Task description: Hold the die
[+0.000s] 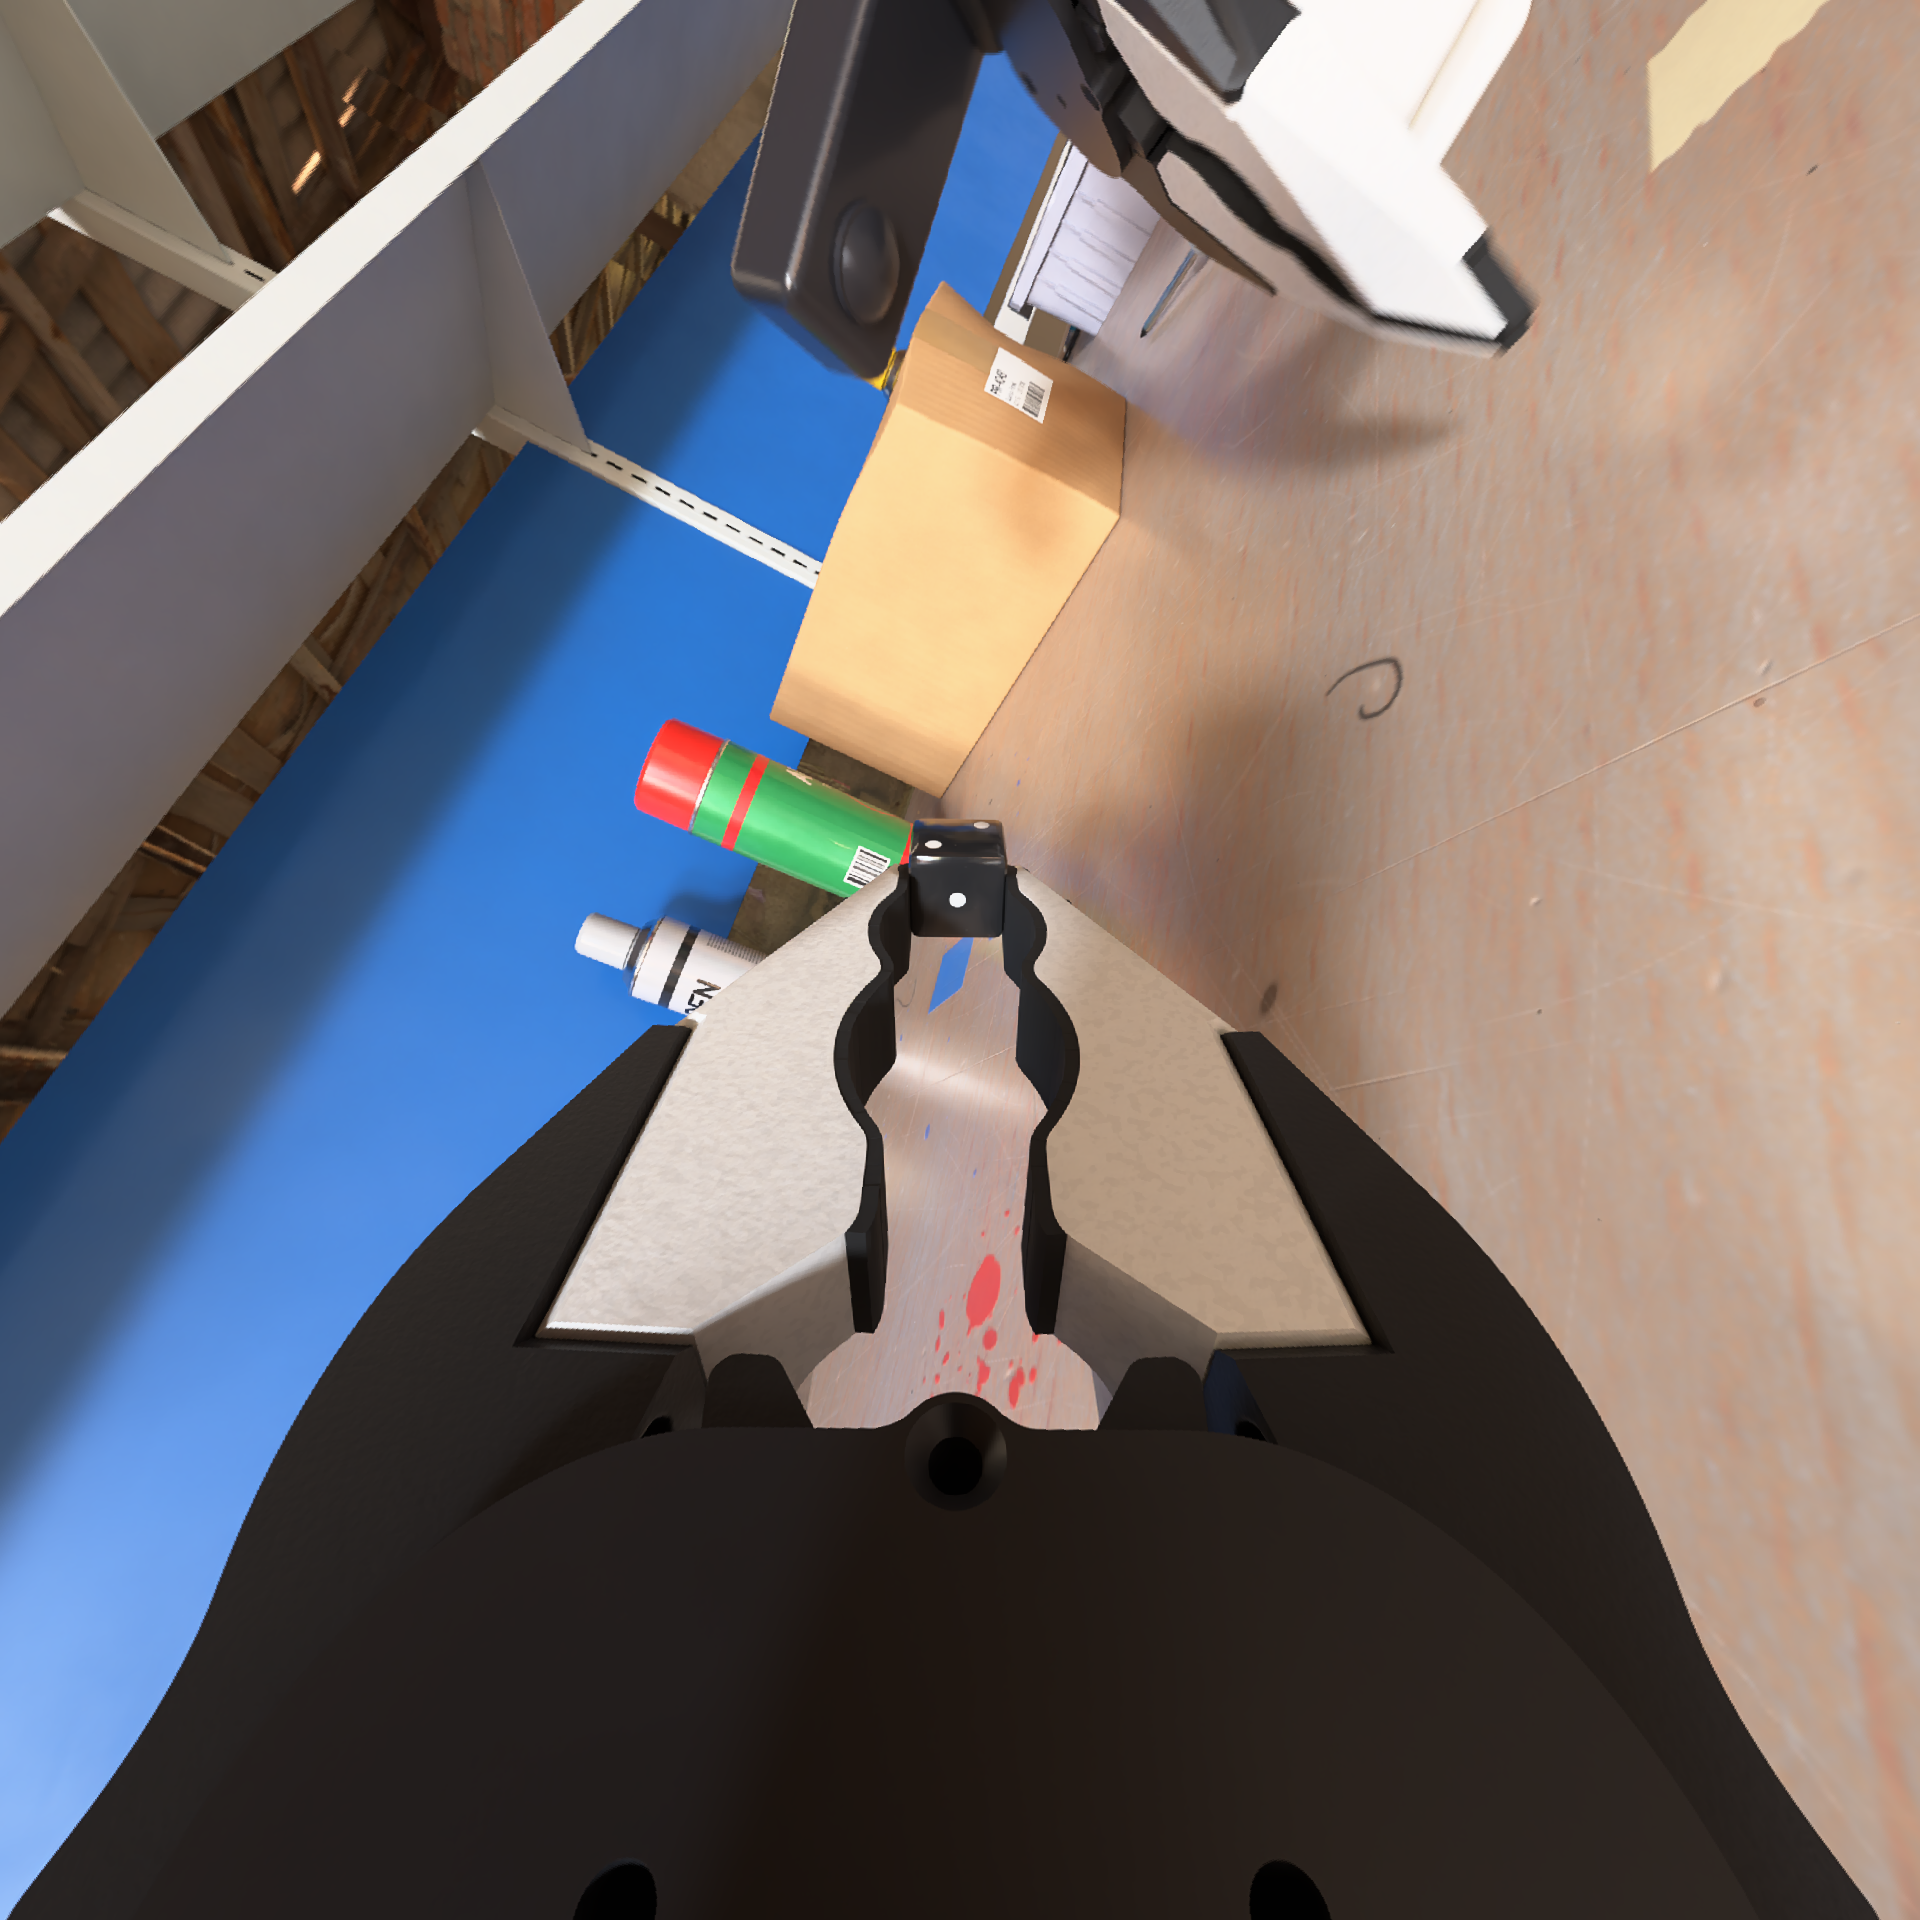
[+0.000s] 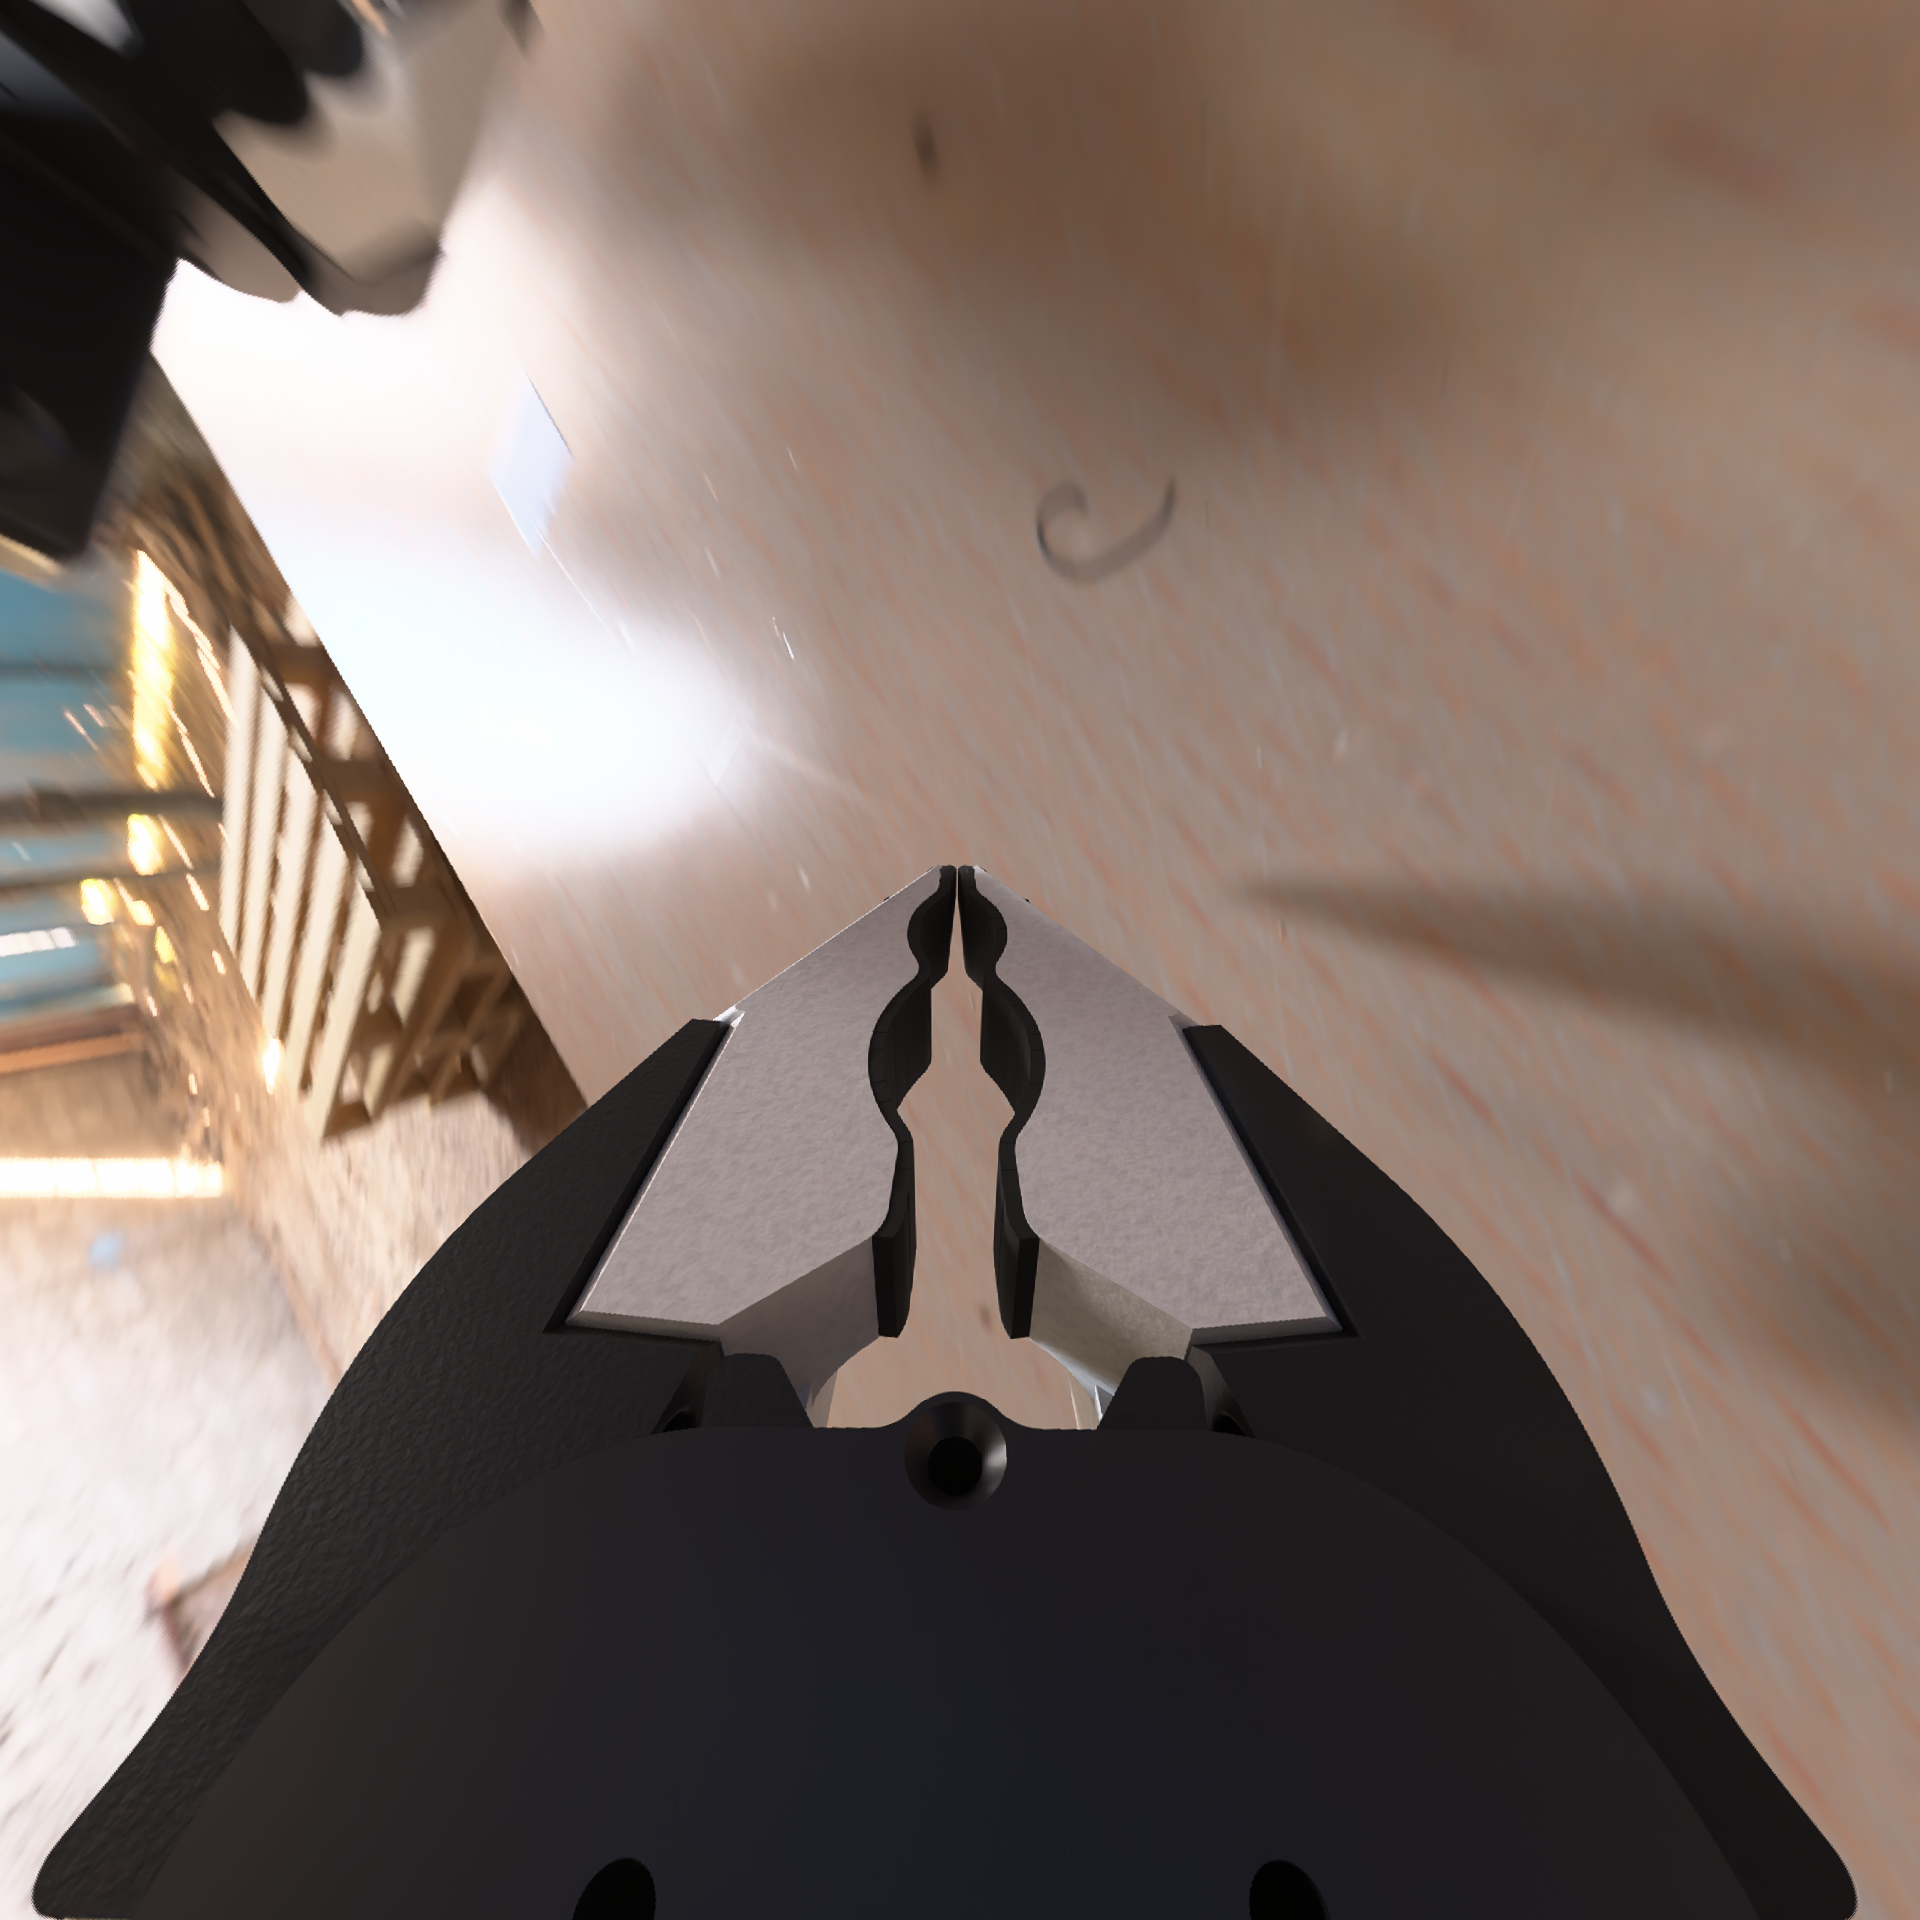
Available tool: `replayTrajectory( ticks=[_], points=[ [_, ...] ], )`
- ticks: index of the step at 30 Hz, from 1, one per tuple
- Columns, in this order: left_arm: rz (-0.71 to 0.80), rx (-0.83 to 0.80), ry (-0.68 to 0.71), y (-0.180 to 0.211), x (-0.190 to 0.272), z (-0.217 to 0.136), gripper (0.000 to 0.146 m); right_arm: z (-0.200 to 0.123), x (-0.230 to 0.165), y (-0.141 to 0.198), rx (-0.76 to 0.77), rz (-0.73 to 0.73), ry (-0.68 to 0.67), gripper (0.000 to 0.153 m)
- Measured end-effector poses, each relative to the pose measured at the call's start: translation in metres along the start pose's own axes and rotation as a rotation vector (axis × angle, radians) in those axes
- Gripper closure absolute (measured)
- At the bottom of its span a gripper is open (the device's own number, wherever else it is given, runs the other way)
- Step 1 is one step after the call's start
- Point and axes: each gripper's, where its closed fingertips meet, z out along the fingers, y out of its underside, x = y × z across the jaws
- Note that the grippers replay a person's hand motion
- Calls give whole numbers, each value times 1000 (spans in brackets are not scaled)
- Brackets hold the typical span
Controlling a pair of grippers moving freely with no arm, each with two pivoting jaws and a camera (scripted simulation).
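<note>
A small black die point(image 1: 957, 881) with white pips sits between the tips of my left gripper point(image 1: 957, 896), which is shut on it above the pale wooden table point(image 1: 1507, 935). My right gripper point(image 2: 956, 878) is shut and empty, its tips touching, over the same table point(image 2: 1351, 727). The right gripper also shows at the top of the left wrist view point(image 1: 1195, 156), black and white, hanging above the table. The left gripper's body shows blurred at the top left of the right wrist view point(image 2: 156, 187). The die is not in the right wrist view.
A cardboard box point(image 1: 956, 561) stands beyond the die. A green spray can with a red cap point(image 1: 774, 810) and a white bottle point(image 1: 655, 961) stand by the blue back panel point(image 1: 520, 779). Grey shelving point(image 1: 260, 416) runs along it. Red paint spots point(image 1: 982, 1294) mark the table.
</note>
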Motion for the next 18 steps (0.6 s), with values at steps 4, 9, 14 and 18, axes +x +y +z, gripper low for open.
replayTrajectory(
  ticks=[4,9,14,18],
  points=[
    [6,19,18,-3,3,0,130,-15,8,44,-373,30,79,152],
    [35,37,37,-8,8,0,130,-59,12,87,-856,70,182,153],
    [53,49,42,-12,10,0,130,-106,21,117,-1309,231,265,153],
    [54,52,42,-12,11,-1,130,-114,38,113,-1417,315,328,153]
  ],
)
